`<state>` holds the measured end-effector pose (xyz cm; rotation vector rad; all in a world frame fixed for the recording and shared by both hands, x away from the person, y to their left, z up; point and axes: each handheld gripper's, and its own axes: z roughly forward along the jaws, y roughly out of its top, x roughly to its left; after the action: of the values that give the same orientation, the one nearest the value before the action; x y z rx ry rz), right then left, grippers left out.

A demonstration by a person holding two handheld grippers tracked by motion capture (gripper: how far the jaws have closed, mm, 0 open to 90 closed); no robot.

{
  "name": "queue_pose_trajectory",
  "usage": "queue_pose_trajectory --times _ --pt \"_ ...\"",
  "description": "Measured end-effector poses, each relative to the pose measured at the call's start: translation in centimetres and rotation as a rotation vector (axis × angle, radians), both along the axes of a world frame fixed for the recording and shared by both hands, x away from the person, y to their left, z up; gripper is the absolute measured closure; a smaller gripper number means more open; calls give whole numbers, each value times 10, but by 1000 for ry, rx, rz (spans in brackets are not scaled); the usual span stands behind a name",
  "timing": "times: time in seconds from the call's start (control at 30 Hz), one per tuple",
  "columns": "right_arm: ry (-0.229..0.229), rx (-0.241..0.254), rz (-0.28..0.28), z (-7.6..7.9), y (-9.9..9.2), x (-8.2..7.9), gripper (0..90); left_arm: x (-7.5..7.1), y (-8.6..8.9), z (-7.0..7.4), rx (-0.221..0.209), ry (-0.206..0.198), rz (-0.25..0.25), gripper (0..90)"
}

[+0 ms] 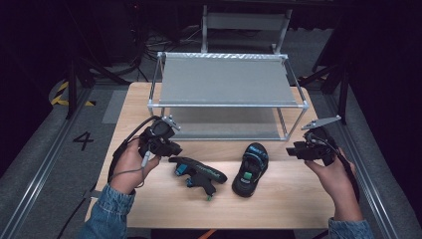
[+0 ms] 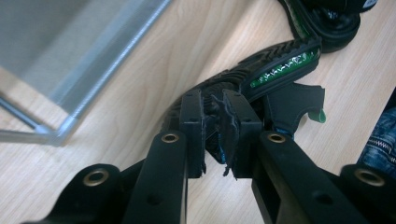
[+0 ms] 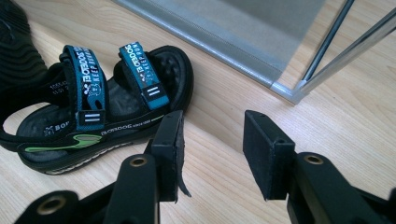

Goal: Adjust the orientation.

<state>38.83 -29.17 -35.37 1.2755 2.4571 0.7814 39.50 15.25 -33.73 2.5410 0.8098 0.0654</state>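
On the table, before the metal rack, the left tongs are clenched on the edge of the overturned sandal, while the right tongs stand released beside the upright sandal.

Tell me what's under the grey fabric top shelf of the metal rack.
Under the grey fabric top shelf of the metal rack sits a lower grey fabric shelf, its visible front strip bare; the top shelf covers the rest of it.
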Motion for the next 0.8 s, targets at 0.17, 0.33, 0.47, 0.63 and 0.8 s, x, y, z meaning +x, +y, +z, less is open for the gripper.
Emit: queue_pose_trajectory --times 0.17,0.33,0.47,0.63,0.8 --pt "1 -7 1 0 -1 1 588 4 -14 -13 35 54 -58 876" --pt "5 -3 -6 0 -3 0 588 6 -22 -21 65 64 -78 891" --pt "2 -9 -6 0 -3 0 588 9 -25 -27 75 77 -78 891" --pt "0 -3 -11 1 -5 -1 587 13 -23 -29 56 89 -69 893" --pt "4 -4 -18 2 -8 -3 585 19 -26 -28 29 71 -49 895"
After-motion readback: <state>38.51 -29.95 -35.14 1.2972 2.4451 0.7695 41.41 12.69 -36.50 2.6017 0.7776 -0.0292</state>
